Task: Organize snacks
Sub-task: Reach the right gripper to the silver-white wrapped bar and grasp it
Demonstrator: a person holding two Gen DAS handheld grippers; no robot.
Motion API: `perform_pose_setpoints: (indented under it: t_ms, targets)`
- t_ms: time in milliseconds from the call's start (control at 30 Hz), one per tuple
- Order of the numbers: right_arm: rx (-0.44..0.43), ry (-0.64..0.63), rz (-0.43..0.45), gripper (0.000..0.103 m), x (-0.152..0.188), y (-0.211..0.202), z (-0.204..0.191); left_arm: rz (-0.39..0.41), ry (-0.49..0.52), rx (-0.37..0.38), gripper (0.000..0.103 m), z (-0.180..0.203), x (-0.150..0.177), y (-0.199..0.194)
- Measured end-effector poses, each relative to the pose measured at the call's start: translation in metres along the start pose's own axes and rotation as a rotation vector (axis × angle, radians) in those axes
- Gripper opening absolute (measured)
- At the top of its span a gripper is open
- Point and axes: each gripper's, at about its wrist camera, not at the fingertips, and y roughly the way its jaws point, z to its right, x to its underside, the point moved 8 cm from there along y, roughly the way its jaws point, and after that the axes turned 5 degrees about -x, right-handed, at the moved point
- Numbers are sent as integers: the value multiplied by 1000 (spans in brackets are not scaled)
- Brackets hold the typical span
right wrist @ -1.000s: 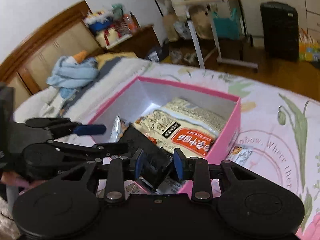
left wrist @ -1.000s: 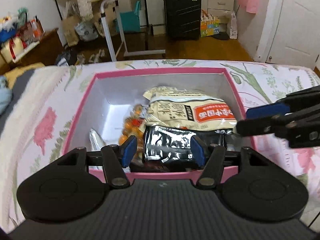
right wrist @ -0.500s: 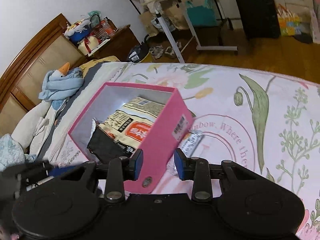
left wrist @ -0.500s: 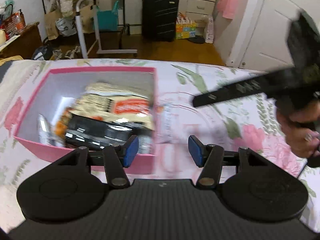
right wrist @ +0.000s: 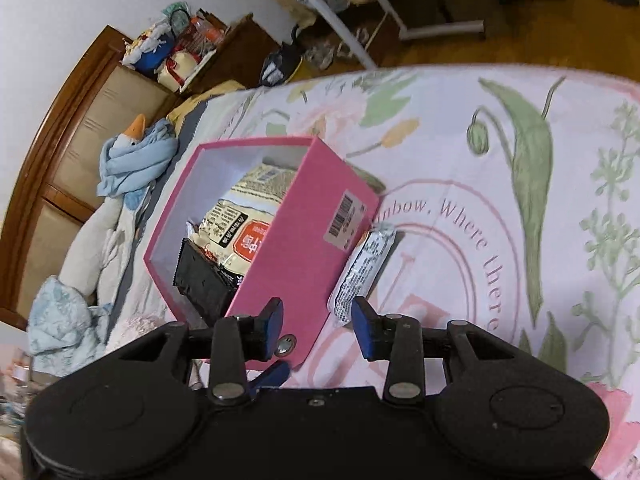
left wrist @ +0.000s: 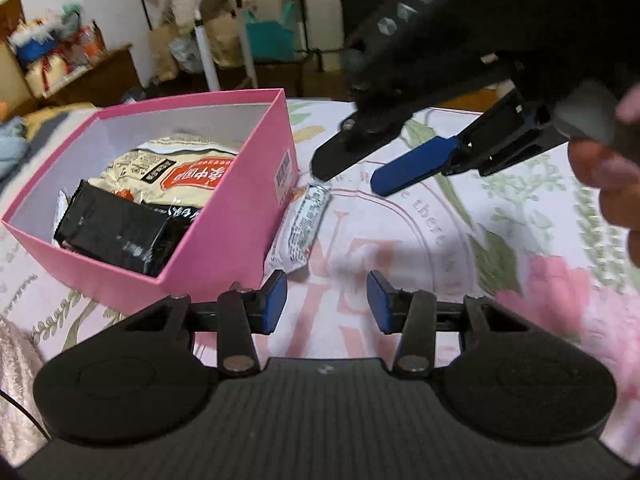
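Observation:
A pink box (left wrist: 236, 216) sits on the flowered bedspread and holds a cream noodle packet (left wrist: 176, 172) and a black packet (left wrist: 116, 228). A small white snack bar (left wrist: 302, 226) lies on the bedspread against the box's right side; it also shows in the right wrist view (right wrist: 362, 270). My left gripper (left wrist: 326, 306) is open and empty, just in front of the bar. My right gripper (right wrist: 316, 326) is open and empty, above the near end of the bar and the box (right wrist: 296, 264). It hovers above the bar in the left wrist view (left wrist: 372, 168).
A blue cloth and a goose plush (right wrist: 132, 156) lie by the wooden headboard (right wrist: 60, 128) left of the box. Beyond the bed edge are a white-legged table (left wrist: 224, 28), a black suitcase (left wrist: 362, 0) and cluttered shelves.
Both grippers have pulled back out of the box and shifted right toward the snack bar. The black packet, held by my right gripper earlier, now lies in the box. Right gripper has opened wider.

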Motion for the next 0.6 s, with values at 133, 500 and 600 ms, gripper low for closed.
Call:
perform_pose_setpoints:
  t_ms: [133,500,600]
  targets:
    - [-27,31,-50,46,-2,18,16,46,14,-101,43,7,1,19]
    - [-65,70,-87,59,-21,58,49,21,10,-229,40,2,-5,55]
    - [-47,64,-79,60,-32,68,52,11,18,-237,40,5,-6,61]
